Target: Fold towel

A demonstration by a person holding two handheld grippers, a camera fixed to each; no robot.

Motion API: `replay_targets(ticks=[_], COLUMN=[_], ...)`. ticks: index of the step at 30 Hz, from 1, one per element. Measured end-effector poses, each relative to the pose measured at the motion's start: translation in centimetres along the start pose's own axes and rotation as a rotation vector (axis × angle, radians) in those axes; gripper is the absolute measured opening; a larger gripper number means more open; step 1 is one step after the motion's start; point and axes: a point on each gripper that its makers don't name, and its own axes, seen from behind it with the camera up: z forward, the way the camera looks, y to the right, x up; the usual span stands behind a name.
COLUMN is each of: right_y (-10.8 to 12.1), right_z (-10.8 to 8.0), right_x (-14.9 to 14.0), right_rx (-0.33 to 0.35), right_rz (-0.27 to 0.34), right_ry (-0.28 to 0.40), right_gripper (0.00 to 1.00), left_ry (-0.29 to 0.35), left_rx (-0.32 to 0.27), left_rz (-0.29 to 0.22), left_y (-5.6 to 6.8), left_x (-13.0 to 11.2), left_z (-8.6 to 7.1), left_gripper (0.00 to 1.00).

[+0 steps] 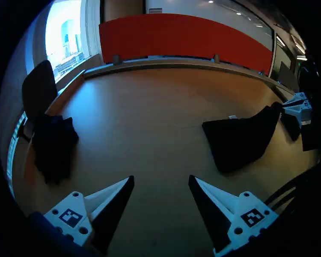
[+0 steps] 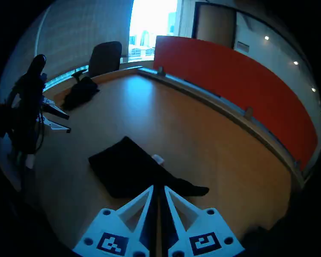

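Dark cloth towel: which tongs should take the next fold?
Probably right. The right tongs pinch a corner of the dark cloth towel; the left tongs hang open over bare wooden desk.

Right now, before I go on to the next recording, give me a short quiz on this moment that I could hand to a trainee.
1. True or false: the left tongs are shut on the towel.
2. Which colour is the partition along the far edge of the table? A red, B green, C white.
3. Fill in: the other dark cloth heap lies at the table's edge beside the office ____.
Key: 1 false: they stand open over bare wood, and it is the right tongs that pinch the towel. 2 A. 3 chair.
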Motion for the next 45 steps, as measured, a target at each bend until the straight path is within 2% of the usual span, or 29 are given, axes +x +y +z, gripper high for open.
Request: replay_targets(ticks=[8,14,20,29,32,38,41,45], right_y=[-0.9,-2.4,-5.0,-10.2,-12.2,-15.5,-16.2,-16.4], right_z=[0.6,1.8,3.8,7.3,8.6,11.2,11.9,12.3], right_x=[0.9,2.3,4.1,5.4,5.1,2.5,1.2,0.6], right_rx=[0.016,0.049,0.100,0.198,0.234,0.301,0.320,0.333], right_rz=[-0.017,-0.049,-0.091,-0.138,-0.145,-0.148,-0.143,-0.139], right_ry=[0.002,0.006,0.007,-0.009,-0.026,-0.096,-0.134,-0.151], right_gripper=[0.05,0.05,0.05,0.05,0.05,0.05,0.05,0.05], left_ry=[0.004,0.011,0.026,0.041,0.046,0.046,0.044,0.042], left_rx=[0.008,0.019,0.032,0.067,0.075,0.085,0.088,0.091], left_rz=[-0.006,-0.016,-0.047,-0.080,-0.093,-0.121,-0.129,-0.133], left_y=[-0.9,-1.7,-2.6,-4.4,-4.8,-5.3,-5.5,-5.7], left_x=[-0.2,-0.1,0.1,-0.2,-0.5,-1.3,-1.6,-1.8], left_z=[-0.5,-1.3,-2.1,-3.8,-4.3,-4.8,-4.9,-4.9], left_gripper=[0.94,0.94,0.94,0.94,0.94,0.94,0.94,0.94])
